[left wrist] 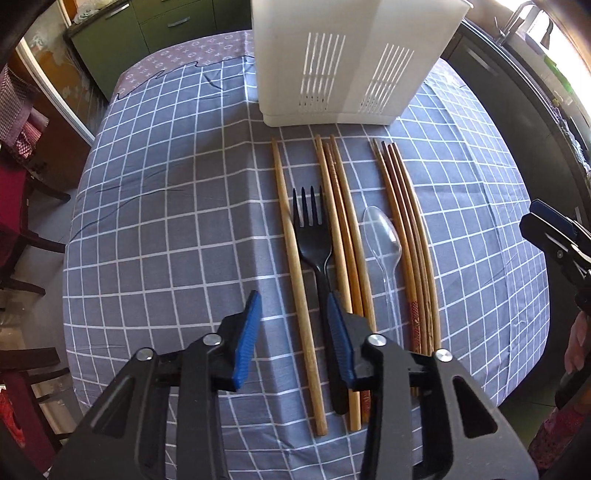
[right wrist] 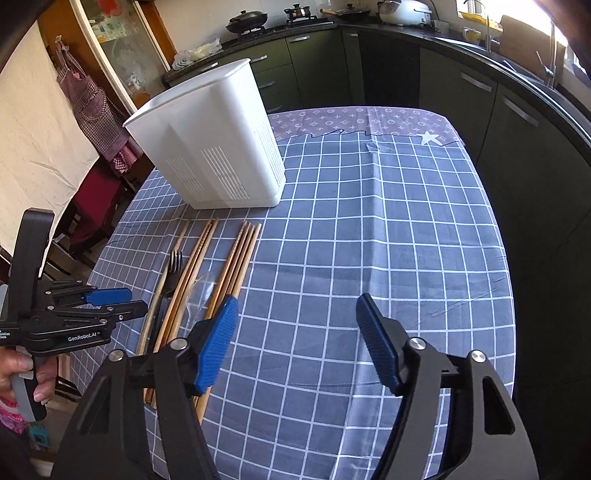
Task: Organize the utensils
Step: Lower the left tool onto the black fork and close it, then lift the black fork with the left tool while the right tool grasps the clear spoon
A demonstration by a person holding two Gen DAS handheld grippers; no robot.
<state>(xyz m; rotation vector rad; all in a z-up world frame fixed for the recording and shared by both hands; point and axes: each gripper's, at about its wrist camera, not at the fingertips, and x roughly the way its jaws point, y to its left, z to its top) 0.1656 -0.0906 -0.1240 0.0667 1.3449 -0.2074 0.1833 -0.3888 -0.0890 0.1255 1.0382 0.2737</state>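
Observation:
A white slotted utensil holder (left wrist: 332, 66) (right wrist: 214, 147) stands upright at the back of the checked tablecloth (left wrist: 166, 221). In front of it, side by side, lie a single pale chopstick (left wrist: 284, 206), a black plastic fork (left wrist: 312, 236) (right wrist: 173, 269), three pale chopsticks (left wrist: 341, 206), a clear plastic spoon (left wrist: 382, 236) (right wrist: 203, 288) and several darker chopsticks (left wrist: 402, 214) (right wrist: 243, 254). My left gripper (left wrist: 293, 297) (right wrist: 110, 302) hovers open over the single chopstick, its right finger above the fork's handle. My right gripper (right wrist: 297, 299) (left wrist: 546, 221) is open over bare cloth, right of the utensils.
The cloth's right half (right wrist: 388, 240) holds nothing but checks. Dark kitchen cabinets (right wrist: 461, 92) wrap the far and right sides, with pans on a stove (right wrist: 247, 20). Dark red chairs (left wrist: 14, 221) stand off the table's left edge. A hand (right wrist: 22, 373) grips the left tool.

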